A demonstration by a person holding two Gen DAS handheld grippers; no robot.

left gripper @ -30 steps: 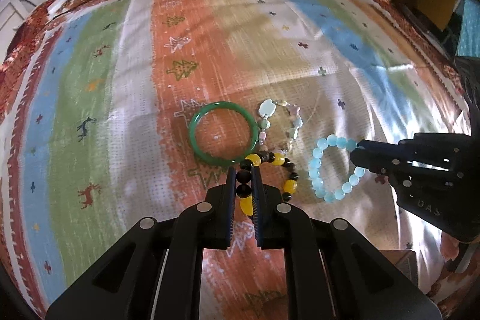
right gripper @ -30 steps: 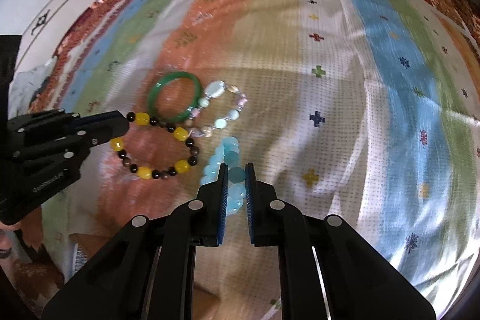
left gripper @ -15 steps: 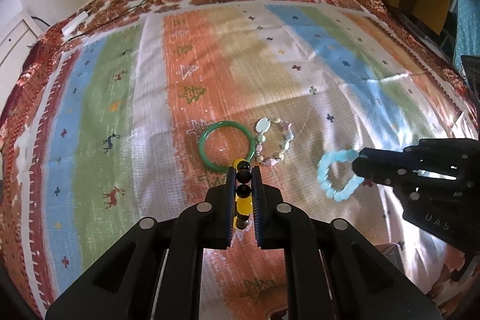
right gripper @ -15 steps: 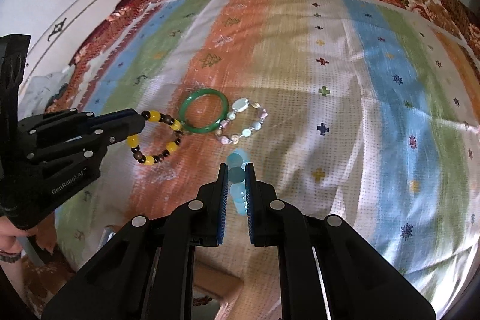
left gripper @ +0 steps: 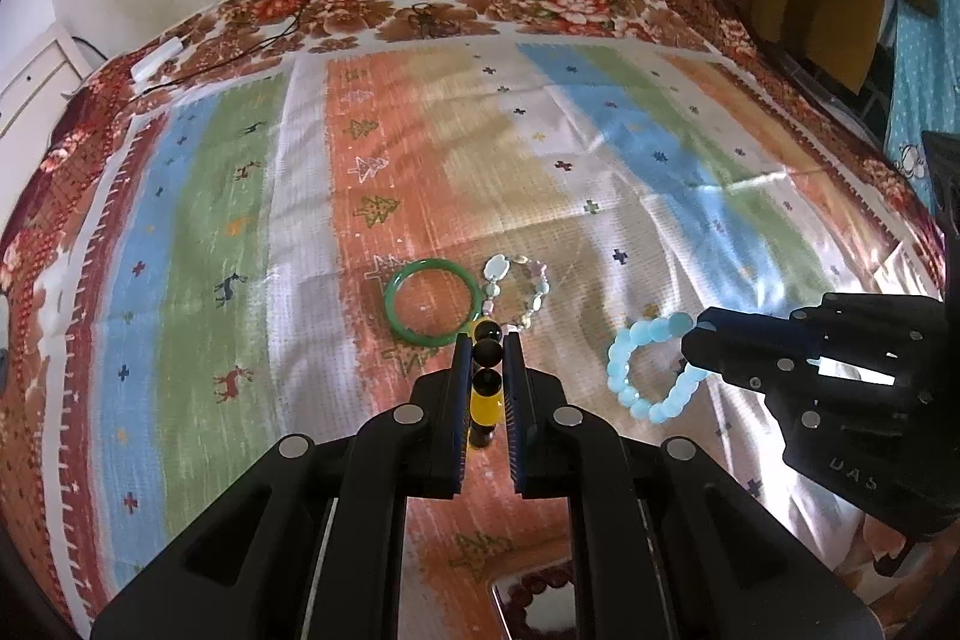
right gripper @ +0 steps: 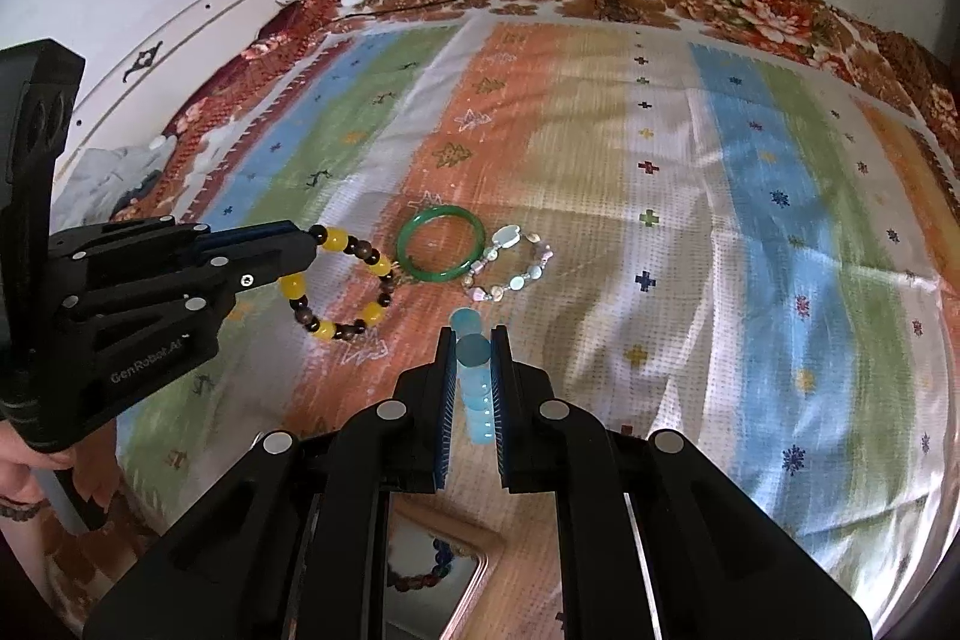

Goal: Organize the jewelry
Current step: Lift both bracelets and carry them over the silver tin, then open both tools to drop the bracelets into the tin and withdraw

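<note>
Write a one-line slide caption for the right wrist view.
Right gripper pinches a pale blue bead bracelet; left gripper holds a yellow-and-dark one above the striped cloth.

both tools are matte black plastic with angular, ribbed link arms. left gripper [left gripper: 486, 370]: two flat parallel fingers [left gripper: 461, 400] with blue ridged inner pads; round silver screw heads sit in a symmetrical arc behind the fingers, two per side. right gripper [right gripper: 471, 370]: same build, blue ridged pads, four silver screws behind the fingers. seen from the right wrist camera, the left gripper's side plate bears white lettering "genrobot.ai" below its screws. seen from the left wrist camera, the right gripper's body shows partial embossed letters. bare skin of the left hand [right gripper: 24, 466] shows below the lettered plate, with a dark beaded band at the wrist.
</note>
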